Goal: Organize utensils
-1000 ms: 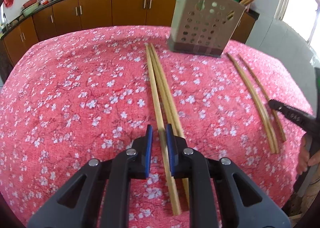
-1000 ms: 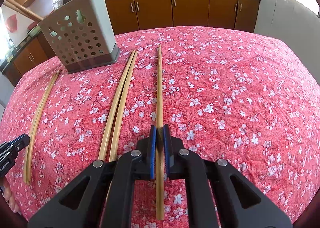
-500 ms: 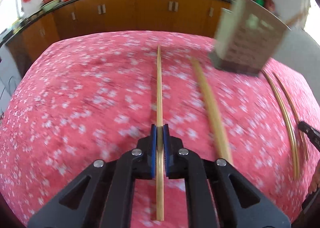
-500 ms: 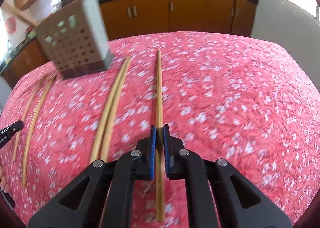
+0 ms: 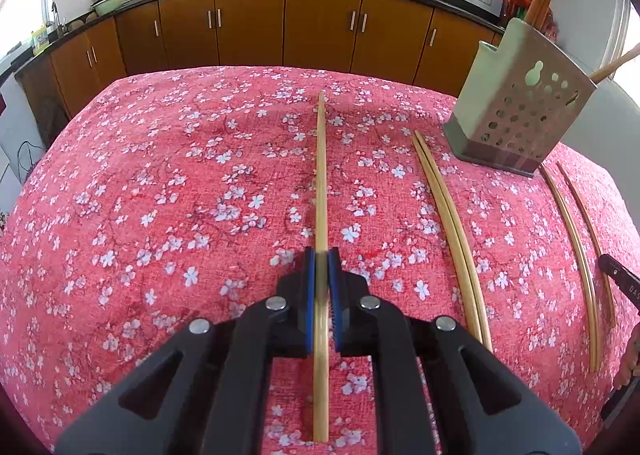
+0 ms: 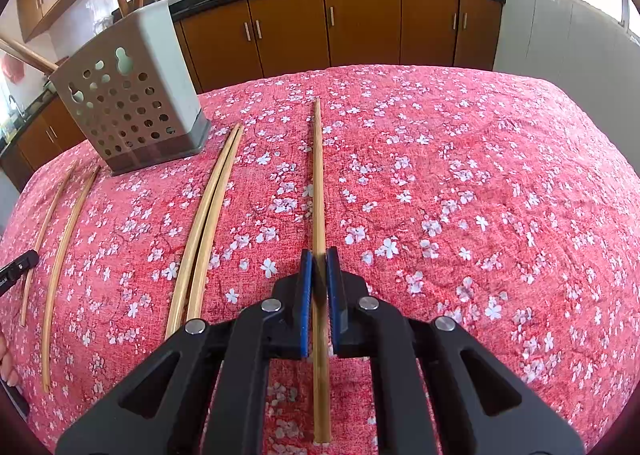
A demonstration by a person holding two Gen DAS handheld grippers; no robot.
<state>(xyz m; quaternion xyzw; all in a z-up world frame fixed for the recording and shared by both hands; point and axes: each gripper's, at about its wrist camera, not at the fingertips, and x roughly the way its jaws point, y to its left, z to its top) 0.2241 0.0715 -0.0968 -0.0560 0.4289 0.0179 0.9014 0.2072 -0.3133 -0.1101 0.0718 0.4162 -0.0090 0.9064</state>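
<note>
My left gripper (image 5: 321, 255) is shut on a bamboo chopstick (image 5: 321, 175) and holds it just above the pink flowered tablecloth. My right gripper (image 6: 319, 255) is shut on another bamboo chopstick (image 6: 317, 175), also held along the fingers. The perforated grey utensil holder (image 5: 520, 115) stands far right in the left wrist view and far left in the right wrist view (image 6: 128, 103), with several chopsticks sticking out of its top. A pair of chopsticks (image 5: 448, 223) lies on the cloth beside the holder, also in the right wrist view (image 6: 208, 223). Two thinner sticks (image 5: 576, 247) lie further out.
The table (image 5: 140, 195) is covered by the pink cloth and its edges fall away on all sides. Brown kitchen cabinets (image 5: 248, 23) and a counter with woks stand behind. The other gripper's tip (image 5: 620, 279) shows at the right edge.
My left gripper closed on a chopstick, lifted it and swung left, so the holder moved to the right of its view. My right gripper kept holding its chopstick and lifted slightly.
</note>
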